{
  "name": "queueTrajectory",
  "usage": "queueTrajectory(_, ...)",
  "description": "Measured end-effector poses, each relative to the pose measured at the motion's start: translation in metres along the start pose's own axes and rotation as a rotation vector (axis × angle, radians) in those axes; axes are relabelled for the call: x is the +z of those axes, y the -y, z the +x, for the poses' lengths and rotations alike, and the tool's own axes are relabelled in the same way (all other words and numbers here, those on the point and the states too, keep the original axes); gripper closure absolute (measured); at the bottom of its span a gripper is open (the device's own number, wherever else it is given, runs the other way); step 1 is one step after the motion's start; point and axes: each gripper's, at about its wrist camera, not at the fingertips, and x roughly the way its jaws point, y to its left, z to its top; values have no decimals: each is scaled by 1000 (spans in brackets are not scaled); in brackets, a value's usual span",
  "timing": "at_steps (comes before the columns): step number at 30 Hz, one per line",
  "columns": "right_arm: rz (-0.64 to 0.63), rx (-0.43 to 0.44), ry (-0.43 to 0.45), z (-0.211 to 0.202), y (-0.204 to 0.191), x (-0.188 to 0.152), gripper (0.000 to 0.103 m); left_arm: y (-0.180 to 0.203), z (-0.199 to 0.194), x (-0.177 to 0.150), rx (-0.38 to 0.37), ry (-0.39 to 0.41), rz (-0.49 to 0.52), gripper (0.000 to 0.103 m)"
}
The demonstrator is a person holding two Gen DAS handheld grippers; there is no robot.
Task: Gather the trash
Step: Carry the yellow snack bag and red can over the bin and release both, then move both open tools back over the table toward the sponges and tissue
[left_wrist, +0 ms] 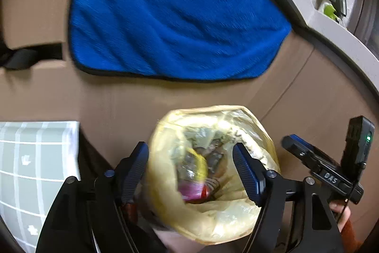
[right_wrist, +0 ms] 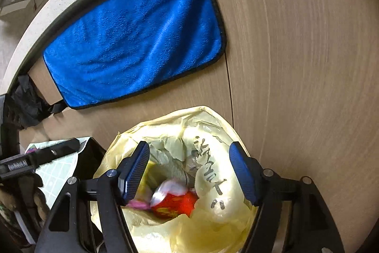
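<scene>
Right wrist view: yellow trash bag (right_wrist: pixel 213 181) lower centre, mouth open, red wrapper (right_wrist: pixel 175 205) inside. I see right gripper (right_wrist: pixel 189 172) and left gripper (left_wrist: pixel 189 172) both spread wide, holding nothing. Film thin, floppy, slippery, light; I'd pinch bunched rim.

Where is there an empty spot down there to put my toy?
Bare brown floor lies right of the blue towel and the yellow trash bag. A thinner bare strip runs between towel and bag. It is crowded on the left, by the checkered box, and both grippers, left gripper and right gripper, hang open over the bag.
</scene>
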Motion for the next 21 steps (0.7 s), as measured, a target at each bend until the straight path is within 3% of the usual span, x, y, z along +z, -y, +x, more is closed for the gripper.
queueTrajectory(7, -36, 8, 41, -21, -26, -3, 35, -22, -53, -4, 146, 91, 31, 29)
queueTrajectory(11, -88, 4, 56, -31, -55, -5, 35, -38, -82, -9, 189, 129, 21, 24)
queueTrajectory(21, -199, 93, 41, -45, -140, -19, 35, -98, -156, -41, 274, 164, -49, 18)
